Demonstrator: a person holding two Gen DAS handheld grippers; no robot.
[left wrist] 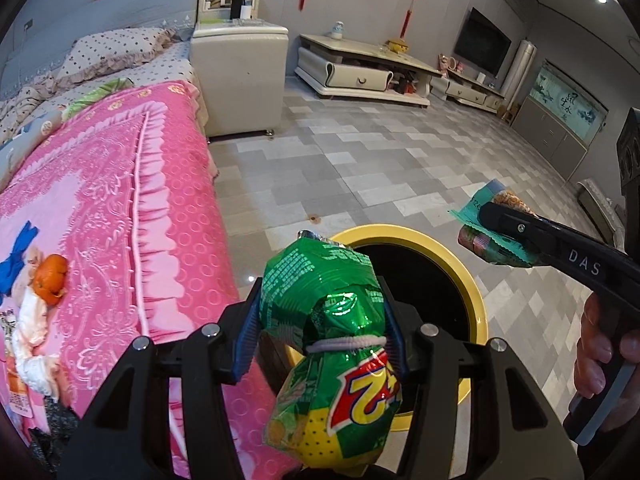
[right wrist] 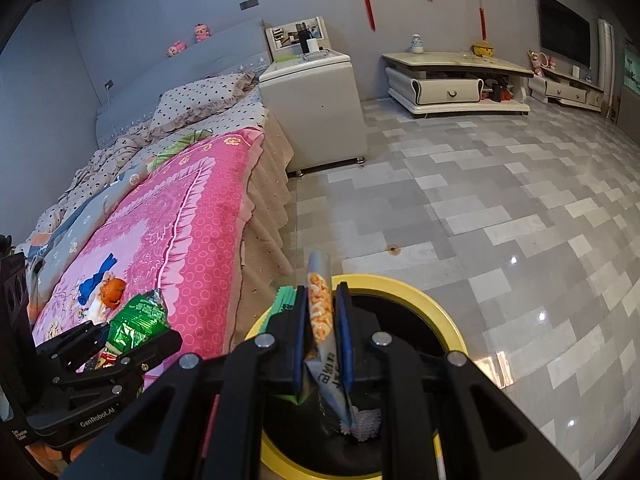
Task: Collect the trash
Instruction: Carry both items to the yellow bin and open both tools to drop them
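green snack bag point(left wrist: 332, 344) in left gripper point(left wrist: 320, 320) above yellow-rimmed bin point(left wrist: 476, 296), beside pink bed point(left wrist: 120, 200)

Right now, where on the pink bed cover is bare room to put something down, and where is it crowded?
The pink bed cover is bare from its frilled floor-side edge up toward the polka-dot pillow. It is crowded at the near end: an orange peel, a blue scrap and white tissue lie together.

Left tool point(left wrist: 320, 320) and right tool point(right wrist: 322, 312) angled downward, each clamped.
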